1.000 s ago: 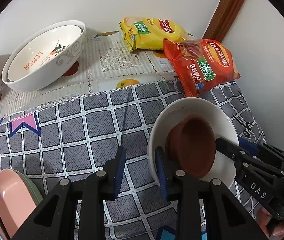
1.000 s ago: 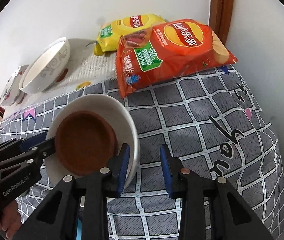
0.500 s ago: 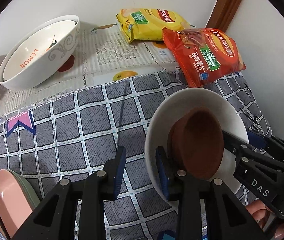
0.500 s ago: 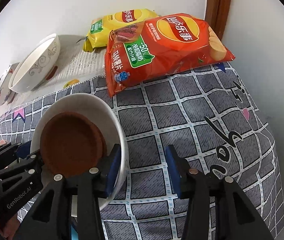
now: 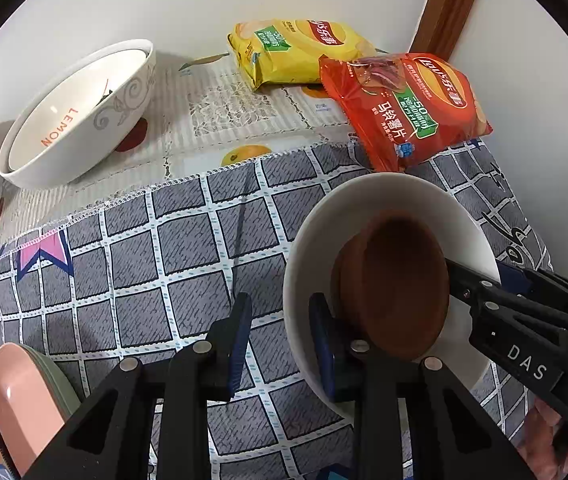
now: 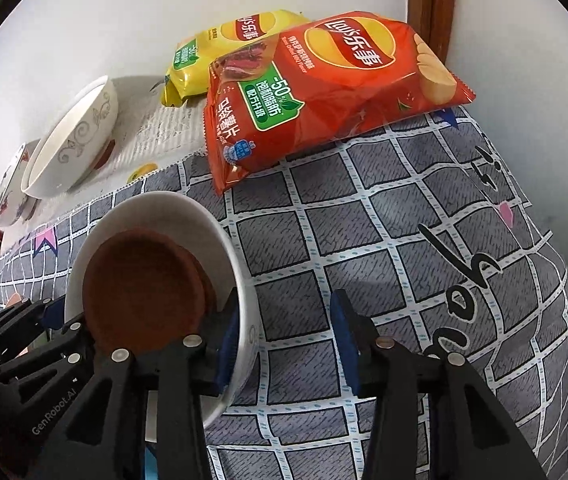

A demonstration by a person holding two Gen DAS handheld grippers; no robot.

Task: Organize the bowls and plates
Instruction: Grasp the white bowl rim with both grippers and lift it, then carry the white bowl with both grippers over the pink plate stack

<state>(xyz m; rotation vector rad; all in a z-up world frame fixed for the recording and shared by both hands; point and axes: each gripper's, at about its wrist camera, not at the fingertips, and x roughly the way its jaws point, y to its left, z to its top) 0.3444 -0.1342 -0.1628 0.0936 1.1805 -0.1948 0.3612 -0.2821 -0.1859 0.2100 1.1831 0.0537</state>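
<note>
White bowl, nesting brown dish, is straddled at opposite rims by released left tongs and right tongs, presumably for a balanced lift off the tabletop.

white bowl | brown dish | grey checked cloth | red bag

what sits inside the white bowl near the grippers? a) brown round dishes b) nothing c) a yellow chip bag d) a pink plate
a: the white ceramic bowl holds brown round dishes nested inside it, seen also in the right wrist view; the yellow chip bag lies far back by the wall, and the pink plate is off at the lower left edge.
</note>
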